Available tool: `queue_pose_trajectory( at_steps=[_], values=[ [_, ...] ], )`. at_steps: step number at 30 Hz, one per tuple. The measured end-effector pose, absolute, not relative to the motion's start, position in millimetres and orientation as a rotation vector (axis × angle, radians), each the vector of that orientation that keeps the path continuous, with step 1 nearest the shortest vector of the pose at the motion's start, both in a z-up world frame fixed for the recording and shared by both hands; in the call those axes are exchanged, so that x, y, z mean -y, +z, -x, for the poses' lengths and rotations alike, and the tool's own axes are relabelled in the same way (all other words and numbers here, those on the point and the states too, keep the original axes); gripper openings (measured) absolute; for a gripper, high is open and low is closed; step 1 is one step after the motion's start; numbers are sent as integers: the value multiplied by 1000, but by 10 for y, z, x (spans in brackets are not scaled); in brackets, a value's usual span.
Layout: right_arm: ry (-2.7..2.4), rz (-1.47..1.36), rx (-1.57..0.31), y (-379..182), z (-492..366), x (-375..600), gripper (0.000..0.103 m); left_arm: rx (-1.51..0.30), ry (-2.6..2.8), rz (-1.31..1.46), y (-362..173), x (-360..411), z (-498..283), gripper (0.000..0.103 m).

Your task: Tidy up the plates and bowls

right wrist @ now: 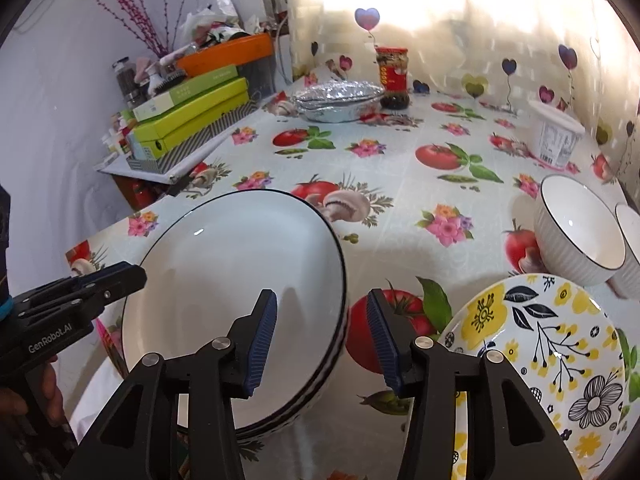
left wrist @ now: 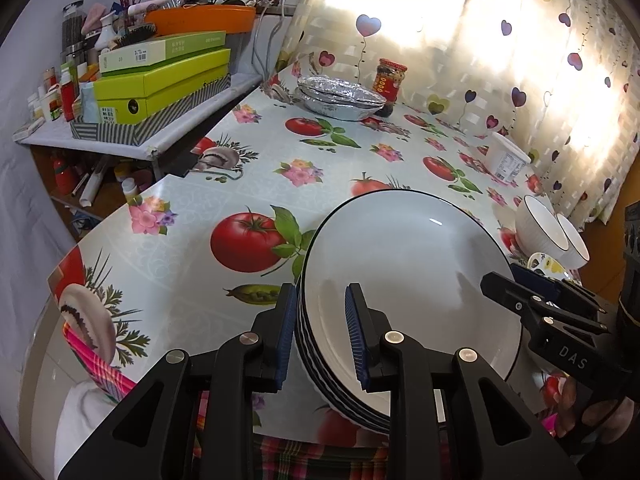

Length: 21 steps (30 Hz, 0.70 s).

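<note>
A stack of white plates with black rims (left wrist: 404,264) sits near the table's front edge, also in the right wrist view (right wrist: 224,276). My left gripper (left wrist: 320,336) is open, its jaws astride the stack's left rim. My right gripper (right wrist: 322,340) is open, its jaws astride the stack's right rim. A plate with yellow and black flowers (right wrist: 548,360) lies right of the stack. Two white ribbed bowls (right wrist: 576,228) stand behind it, also in the left wrist view (left wrist: 548,232).
The table has a tomato-print cloth (right wrist: 400,208). Foil trays (right wrist: 336,100), a red-labelled jar (right wrist: 394,78) and a white tub (right wrist: 554,136) stand at the back. A cluttered side shelf with green boxes (left wrist: 160,84) is at the left.
</note>
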State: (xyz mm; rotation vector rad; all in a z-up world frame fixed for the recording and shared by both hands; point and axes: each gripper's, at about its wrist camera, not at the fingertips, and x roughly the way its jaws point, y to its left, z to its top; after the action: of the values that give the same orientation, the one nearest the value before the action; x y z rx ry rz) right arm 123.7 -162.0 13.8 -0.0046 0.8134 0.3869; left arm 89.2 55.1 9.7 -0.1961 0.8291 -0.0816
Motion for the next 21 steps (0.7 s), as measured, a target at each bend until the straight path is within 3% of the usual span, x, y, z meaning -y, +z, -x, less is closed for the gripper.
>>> queue_pose_trajectory(
  at_steps=[12,21],
  values=[
    [364,104,-773,69,-1146,1411,61,-836,-85,208,61,-573,-895,26],
    [345,182,-743,26,-1092,1334,63,-846,-81,199,36,-542,-913,26]
  ],
)
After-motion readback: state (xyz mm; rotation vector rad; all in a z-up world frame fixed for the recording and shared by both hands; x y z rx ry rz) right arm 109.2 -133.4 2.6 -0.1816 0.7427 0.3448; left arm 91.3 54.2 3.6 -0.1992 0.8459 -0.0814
